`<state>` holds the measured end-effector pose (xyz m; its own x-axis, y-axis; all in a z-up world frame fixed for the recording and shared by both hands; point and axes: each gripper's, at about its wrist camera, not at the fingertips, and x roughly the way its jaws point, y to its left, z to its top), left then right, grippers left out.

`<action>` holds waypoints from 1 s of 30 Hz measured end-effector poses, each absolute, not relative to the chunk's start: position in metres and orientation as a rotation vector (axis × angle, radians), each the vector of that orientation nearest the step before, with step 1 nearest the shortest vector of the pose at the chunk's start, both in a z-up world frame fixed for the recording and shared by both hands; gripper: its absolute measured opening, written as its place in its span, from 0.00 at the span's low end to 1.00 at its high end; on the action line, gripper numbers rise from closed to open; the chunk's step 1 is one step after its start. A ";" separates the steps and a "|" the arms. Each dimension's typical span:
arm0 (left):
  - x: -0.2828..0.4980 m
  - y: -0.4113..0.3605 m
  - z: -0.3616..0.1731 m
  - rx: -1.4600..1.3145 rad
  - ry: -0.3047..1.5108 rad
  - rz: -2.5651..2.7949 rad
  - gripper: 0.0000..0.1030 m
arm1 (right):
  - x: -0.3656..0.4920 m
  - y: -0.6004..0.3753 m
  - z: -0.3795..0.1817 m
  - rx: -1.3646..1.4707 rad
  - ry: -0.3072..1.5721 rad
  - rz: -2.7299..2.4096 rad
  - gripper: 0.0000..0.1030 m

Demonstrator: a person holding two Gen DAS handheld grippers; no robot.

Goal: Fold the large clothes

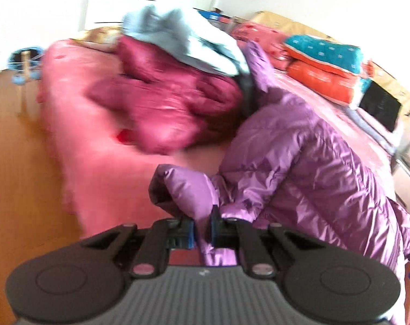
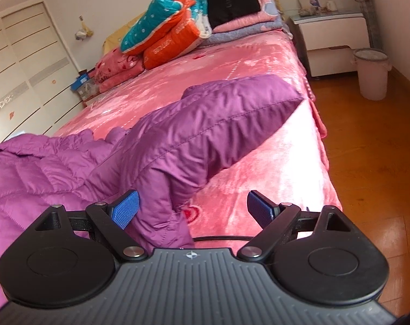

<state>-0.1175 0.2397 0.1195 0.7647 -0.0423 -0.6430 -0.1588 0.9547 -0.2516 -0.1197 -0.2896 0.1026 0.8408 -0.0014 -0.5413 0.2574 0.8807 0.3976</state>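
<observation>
A shiny purple puffer jacket lies on the pink bed. My left gripper is shut on the cuff end of its sleeve, which stands lifted above the bedspread. In the right wrist view the same jacket spreads to the left, and its other sleeve stretches across the bed. My right gripper is open, its blue pads on either side of that sleeve's lower folds without pressing them.
A crimson puffer garment with a grey-blue one on top lies behind the jacket. Folded quilts and a black item are stacked at the headboard. A nightstand and pink bin stand on the wooden floor.
</observation>
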 end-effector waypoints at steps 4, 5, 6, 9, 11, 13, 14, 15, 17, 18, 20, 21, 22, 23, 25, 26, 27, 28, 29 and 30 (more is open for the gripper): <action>-0.130 0.254 0.129 -0.291 0.715 0.119 0.07 | -0.122 -0.297 0.100 0.514 0.558 -0.171 1.00; -0.135 0.256 0.131 -0.284 0.720 0.127 0.07 | -0.122 -0.298 0.100 0.522 0.556 -0.179 1.00; -0.139 0.257 0.132 -0.276 0.725 0.136 0.07 | -0.122 -0.300 0.099 0.530 0.555 -0.186 1.00; -0.148 0.257 0.139 -0.263 0.731 0.152 0.09 | -0.122 -0.303 0.096 0.567 0.554 -0.191 1.00; -0.155 0.257 0.144 -0.257 0.736 0.164 0.10 | -0.121 -0.305 0.094 0.605 0.554 -0.175 1.00; -0.160 0.254 0.151 -0.236 0.731 0.174 0.16 | -0.121 -0.311 0.092 0.656 0.548 -0.146 1.00; -0.157 0.252 0.155 -0.225 0.725 0.177 0.24 | -0.121 -0.315 0.090 0.693 0.542 -0.125 1.00; -0.161 0.250 0.161 -0.212 0.713 0.182 0.31 | -0.120 -0.317 0.089 0.726 0.538 -0.108 1.00; -0.165 0.245 0.172 -0.188 0.683 0.187 0.52 | -0.118 -0.324 0.085 0.805 0.524 -0.079 1.00; -0.166 0.242 0.178 -0.172 0.670 0.183 0.53 | -0.117 -0.329 0.082 0.847 0.515 -0.067 1.00; -0.166 0.233 0.187 -0.151 0.653 0.160 0.54 | -0.112 -0.339 0.076 0.942 0.496 -0.047 1.00; -0.163 0.226 0.191 -0.146 0.652 0.131 0.54 | -0.109 -0.344 0.074 0.979 0.489 -0.041 1.00; -0.159 0.217 0.193 -0.142 0.648 0.092 0.54 | -0.104 -0.348 0.070 1.021 0.483 -0.033 1.00; -0.156 0.209 0.193 -0.133 0.647 0.061 0.54 | -0.099 -0.352 0.067 1.058 0.479 -0.027 1.00; -0.143 0.188 0.190 -0.112 0.642 -0.021 0.54 | -0.087 -0.356 0.058 1.130 0.471 -0.013 1.00; -0.134 0.178 0.186 -0.103 0.653 -0.057 0.54 | -0.080 -0.358 0.053 1.162 0.472 -0.005 1.00; -0.126 0.168 0.181 -0.097 0.667 -0.089 0.54 | -0.073 -0.358 0.047 1.195 0.481 0.001 1.00; -0.116 0.157 0.174 -0.093 0.676 -0.124 0.54 | -0.066 -0.359 0.041 1.233 0.492 0.006 1.00; -0.108 0.149 0.168 -0.086 0.683 -0.152 0.54 | -0.060 -0.360 0.033 1.280 0.502 0.012 1.00; -0.097 0.138 0.159 -0.068 0.697 -0.184 0.54 | -0.056 -0.361 0.027 1.323 0.501 0.024 1.00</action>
